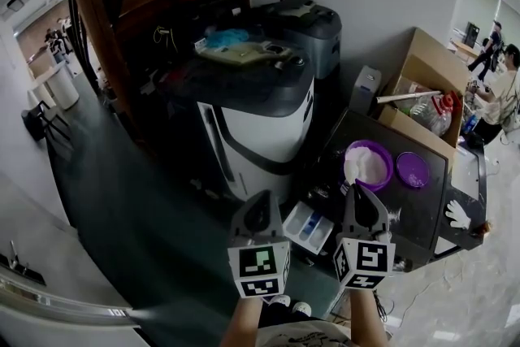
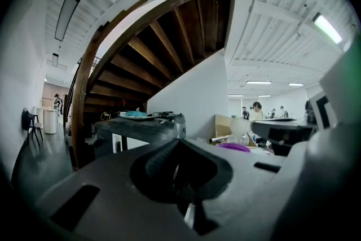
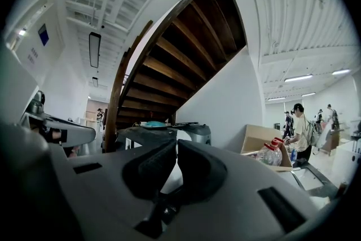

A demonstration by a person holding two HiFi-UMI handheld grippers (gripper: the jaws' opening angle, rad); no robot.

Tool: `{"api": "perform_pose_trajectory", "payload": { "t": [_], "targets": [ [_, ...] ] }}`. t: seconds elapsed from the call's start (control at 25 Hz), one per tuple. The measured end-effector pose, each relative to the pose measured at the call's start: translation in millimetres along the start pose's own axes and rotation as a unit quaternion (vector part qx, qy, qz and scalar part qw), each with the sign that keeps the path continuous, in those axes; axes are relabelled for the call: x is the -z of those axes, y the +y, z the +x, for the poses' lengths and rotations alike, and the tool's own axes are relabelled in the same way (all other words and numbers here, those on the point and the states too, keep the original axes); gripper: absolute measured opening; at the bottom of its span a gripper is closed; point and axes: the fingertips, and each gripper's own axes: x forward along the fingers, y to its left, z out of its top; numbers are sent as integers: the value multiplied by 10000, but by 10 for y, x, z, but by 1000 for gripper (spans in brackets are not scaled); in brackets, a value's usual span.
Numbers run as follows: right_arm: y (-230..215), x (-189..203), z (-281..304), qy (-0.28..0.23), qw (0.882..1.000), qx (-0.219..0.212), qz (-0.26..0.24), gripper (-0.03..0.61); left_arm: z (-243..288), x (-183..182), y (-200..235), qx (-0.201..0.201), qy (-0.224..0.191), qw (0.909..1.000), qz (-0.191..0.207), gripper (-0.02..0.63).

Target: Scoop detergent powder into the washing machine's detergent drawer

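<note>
Hovering near the purple bowl point(image 1: 391, 165) of loose, spill-prone detergent powder point(image 1: 366, 166), the left hand-held gripper point(image 1: 258, 215) and right hand-held gripper point(image 1: 363, 199) have jaws closed on nothing; the detergent drawer point(image 1: 309, 227) sits left of the bowl, whose rim seems graspable.

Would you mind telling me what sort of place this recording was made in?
Probably an open workspace or lab corner: a washing machine stands by a wooden staircase, with a cardboard box and people working beyond.

Open workspace: wooden staircase point(image 3: 169, 59), strip lights point(image 2: 328, 28), cardboard box point(image 1: 422, 85).
</note>
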Motion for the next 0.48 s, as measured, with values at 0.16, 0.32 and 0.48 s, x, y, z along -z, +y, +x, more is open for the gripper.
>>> {"api": "perform_pose_trajectory", "payload": {
  "t": [0.16,0.32,0.48],
  "targets": [
    [-2,-63,-16,-75,10000,-25,20,20,-14,-33,0,-12,-33,10000,29,2],
    [11,-78,-12,-84,9999,-61,33,20,-17,-59,19,-41,-49,10000,52,2],
    [10,-78,-11,-80,9999,-74,23,20,-19,-82,15,-47,-71,9999,54,2]
  ]
}}
